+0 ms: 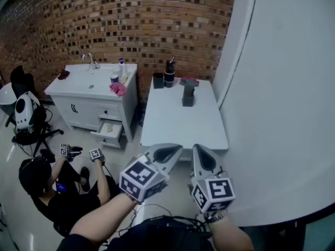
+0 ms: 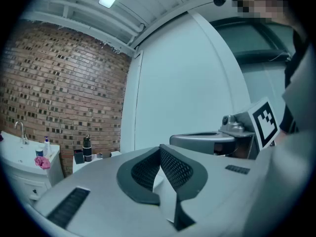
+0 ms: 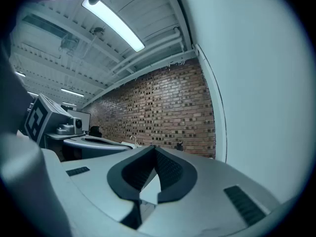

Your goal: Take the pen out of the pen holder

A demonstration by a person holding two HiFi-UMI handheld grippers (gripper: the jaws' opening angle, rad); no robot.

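At the far left stands a white sink cabinet point(image 1: 91, 95), with another person point(image 1: 47, 187) seated on the floor below it; neither belongs to the task. To the right of them is the white counter point(image 1: 178, 124), and the things on it crowd its far edge under the brick wall. The first is a low square dark cup point(image 1: 158, 80). Just beside it is a tall dark cylinder point(image 1: 169, 76) with a thin stem point(image 1: 172, 61) rising from its top. I take these for the pen holder and the pen, though they are too small to be sure. Further right is a dark grey block point(image 1: 188, 97) with something pink point(image 1: 188, 81) behind it.

The left gripper point(image 1: 170, 149) hangs over the counter's near edge. Its jaws are clenched tip to tip with nothing between them. The right gripper point(image 1: 203, 153) hangs just beside it, its jaws likewise pressed together and empty.

The coming move turns on the fact that the stem lies straight ahead of both grippers and well apart from them, across the whole depth of the counter. It stands nearly upright, leaning slightly right. It sits left of the counter's middle, so the left gripper looks a little better lined up with it. By my judgement, whichever goes must first part its jaws, close on the stem from the side above the cylinder's rim, and draw straight up along that axis.
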